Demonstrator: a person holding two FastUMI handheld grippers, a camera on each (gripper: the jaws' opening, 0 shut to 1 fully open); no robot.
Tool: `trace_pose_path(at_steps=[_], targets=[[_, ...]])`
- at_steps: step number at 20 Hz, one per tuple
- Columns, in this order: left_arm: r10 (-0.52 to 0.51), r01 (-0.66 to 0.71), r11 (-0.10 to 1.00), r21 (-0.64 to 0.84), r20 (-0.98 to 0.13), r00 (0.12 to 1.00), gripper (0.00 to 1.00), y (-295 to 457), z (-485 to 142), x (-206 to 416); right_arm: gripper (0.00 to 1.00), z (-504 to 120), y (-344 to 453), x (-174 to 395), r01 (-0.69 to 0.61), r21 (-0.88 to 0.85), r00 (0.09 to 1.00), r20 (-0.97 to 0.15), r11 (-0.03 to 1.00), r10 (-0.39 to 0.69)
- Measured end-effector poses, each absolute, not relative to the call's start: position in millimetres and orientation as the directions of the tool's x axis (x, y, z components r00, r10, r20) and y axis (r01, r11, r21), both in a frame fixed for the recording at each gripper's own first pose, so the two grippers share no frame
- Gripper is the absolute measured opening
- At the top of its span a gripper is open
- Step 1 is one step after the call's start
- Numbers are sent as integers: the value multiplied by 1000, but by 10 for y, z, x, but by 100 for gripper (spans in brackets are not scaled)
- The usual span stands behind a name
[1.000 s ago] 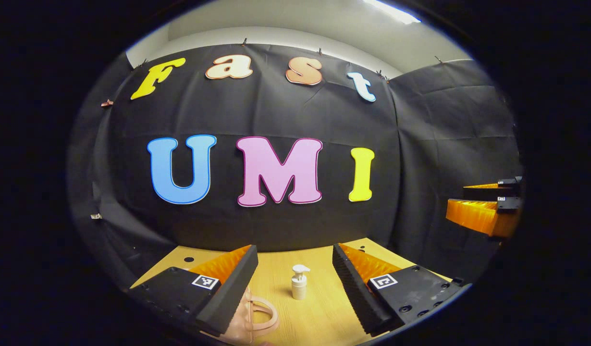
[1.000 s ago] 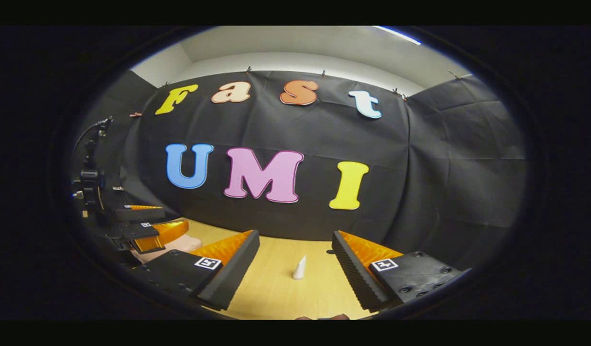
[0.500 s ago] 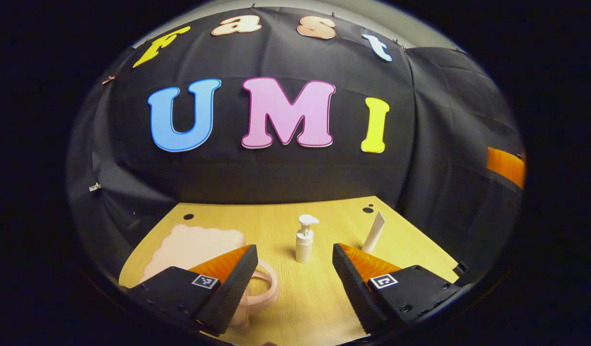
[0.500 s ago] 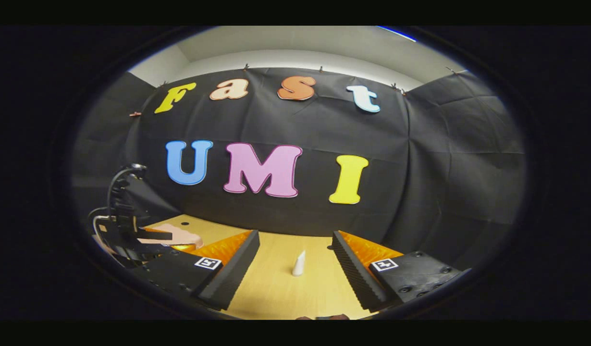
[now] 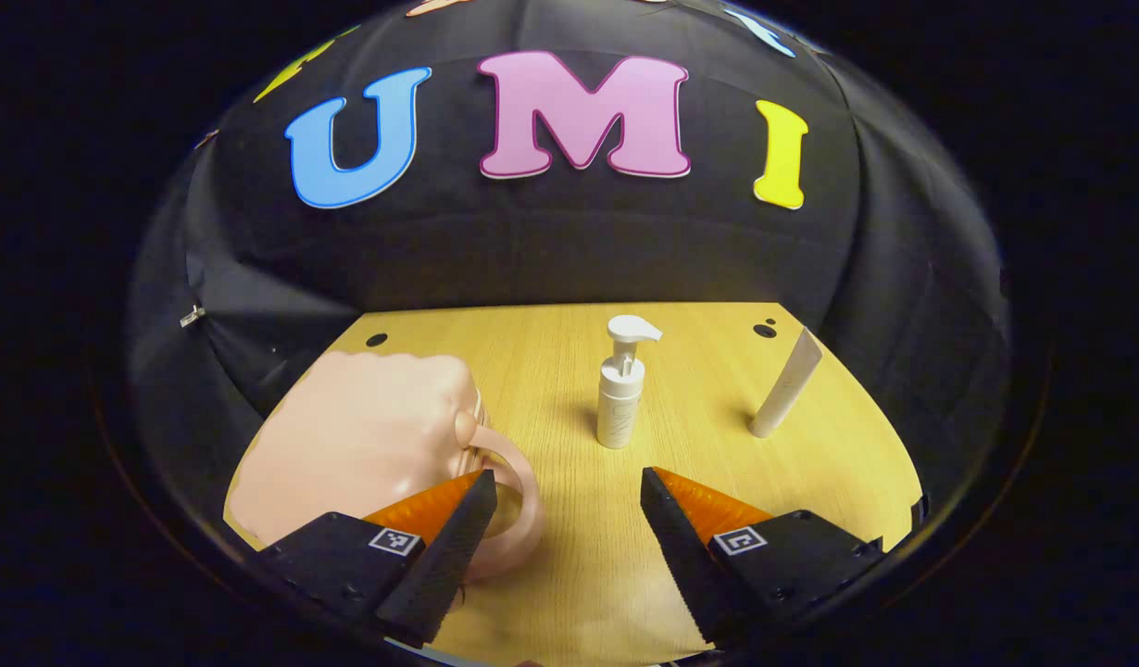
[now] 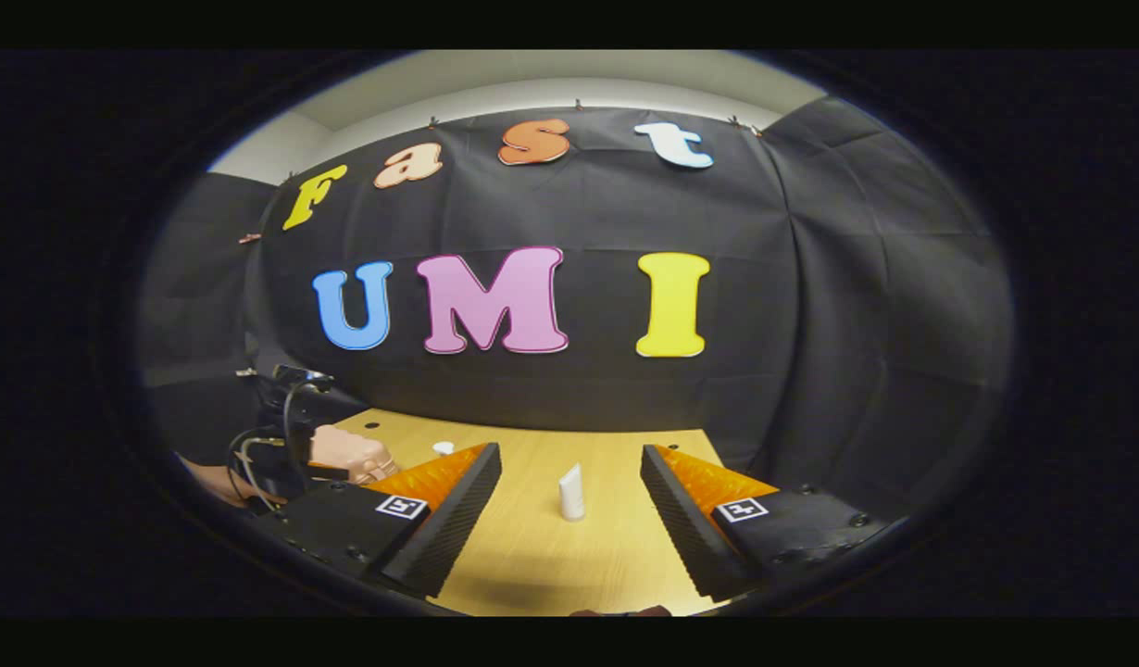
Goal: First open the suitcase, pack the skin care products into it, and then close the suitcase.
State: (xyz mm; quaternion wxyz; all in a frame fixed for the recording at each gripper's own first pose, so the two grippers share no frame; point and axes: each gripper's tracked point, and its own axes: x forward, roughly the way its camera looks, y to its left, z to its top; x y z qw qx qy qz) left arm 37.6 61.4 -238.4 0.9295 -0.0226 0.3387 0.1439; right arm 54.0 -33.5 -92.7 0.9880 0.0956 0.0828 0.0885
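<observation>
Left gripper view: left gripper [image 5: 565, 519] released, jaws spread wide, nothing between the fingers, hovering over the near part of the wooden table [image 5: 569, 593]. Pink suitcase [image 5: 356, 445] lying closed on the table's left side, just ahead and left of the claw, its looped handle [image 5: 519, 519] curving out toward the gap and partly hidden behind the left finger. Whether that finger touches the handle, cannot tell. White pump bottle [image 5: 622, 389] upright, farther on and near the middle of the table, roughly in line with the gap. White tube [image 5: 787, 384] standing cap-down, leaning a little, farther right and well apart from the bottle. Both skin care pieces out on the bare wood, apart from the suitcase; contents of the suitcase hidden by the shut lid. Claw tilted downward at the tabletop.

Right gripper view: right gripper [image 6: 569, 514] likewise released, fingers wide apart and holding nothing. Tube [image 6: 570, 493] upright on the table [image 6: 532, 574], ahead of the claw and between the two fingers' lines, clear of both. Top of the pump bottle [image 6: 444, 448] peeking over the left finger. Far left: suitcase [image 6: 347, 454] partly seen, with the other gripper's dark body and cables [image 6: 278, 445] in front of it. Claw held low, looking nearly level across the table.
</observation>
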Motion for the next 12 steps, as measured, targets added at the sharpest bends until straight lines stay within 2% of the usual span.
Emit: trace_pose_path(at_steps=[6,9,12], targets=[[330,-331,931,156,-749,575,98,921,-2968,521,98,-1284,-685,710,-191,256,943,-221,948,250],[345,-337,924,179,-768,539,98,1019,-3077,538,98,-1228,-903,720,-179,208,958,-186,962,219],[314,-294,938,181,-804,506,89,1036,-3236,616,98,-1312,-1008,698,-157,210,958,-205,965,200]])
